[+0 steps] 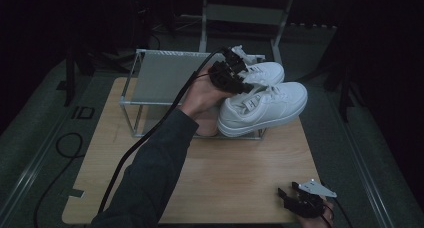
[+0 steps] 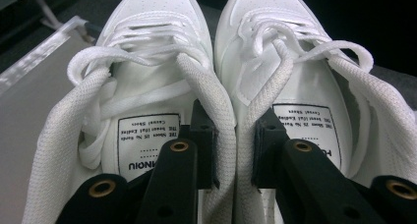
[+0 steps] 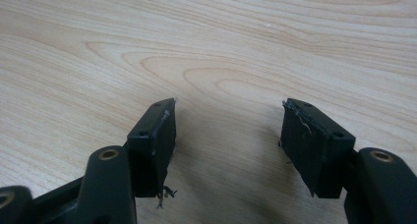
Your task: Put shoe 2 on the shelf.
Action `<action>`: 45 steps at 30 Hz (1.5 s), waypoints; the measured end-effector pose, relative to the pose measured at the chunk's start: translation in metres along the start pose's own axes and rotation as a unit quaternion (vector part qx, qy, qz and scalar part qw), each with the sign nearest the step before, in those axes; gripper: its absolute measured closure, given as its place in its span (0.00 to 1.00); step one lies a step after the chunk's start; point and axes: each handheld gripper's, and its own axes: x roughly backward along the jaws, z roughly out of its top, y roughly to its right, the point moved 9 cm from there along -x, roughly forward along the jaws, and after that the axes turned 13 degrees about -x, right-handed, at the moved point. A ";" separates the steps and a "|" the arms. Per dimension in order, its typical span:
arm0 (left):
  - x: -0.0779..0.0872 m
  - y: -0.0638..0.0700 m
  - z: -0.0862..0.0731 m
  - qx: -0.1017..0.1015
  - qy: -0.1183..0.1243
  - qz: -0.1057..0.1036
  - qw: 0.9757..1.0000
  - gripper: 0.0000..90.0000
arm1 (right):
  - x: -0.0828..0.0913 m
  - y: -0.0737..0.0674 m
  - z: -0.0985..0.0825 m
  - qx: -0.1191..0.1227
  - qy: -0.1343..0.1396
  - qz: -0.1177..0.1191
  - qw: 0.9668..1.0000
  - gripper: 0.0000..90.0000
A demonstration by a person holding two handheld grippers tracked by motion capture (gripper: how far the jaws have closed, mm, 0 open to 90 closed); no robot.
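White sneakers (image 1: 262, 104), a pair side by side, sit on top of a metal rack (image 1: 160, 78) at the far edge of the wooden table (image 1: 225, 168); the room around is dark. The left gripper (image 1: 231, 73) pinches the two inner collars together, one jaw inside each shoe; its own view shows insole labels (image 2: 147, 140). The right gripper (image 1: 300, 200) rests at the near right corner, jaws wide apart over bare wood, holding nothing.

Two shoes (image 1: 262, 103) are held side by side, touching, over the right end of the rack (image 1: 165, 78), which is set at the table's (image 1: 225, 173) far edge.
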 end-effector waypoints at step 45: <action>0.003 -0.049 -0.025 0.090 -0.035 0.082 0.992 0.85 | 0.001 0.000 -0.001 0.001 0.000 -0.002 1.000 0.42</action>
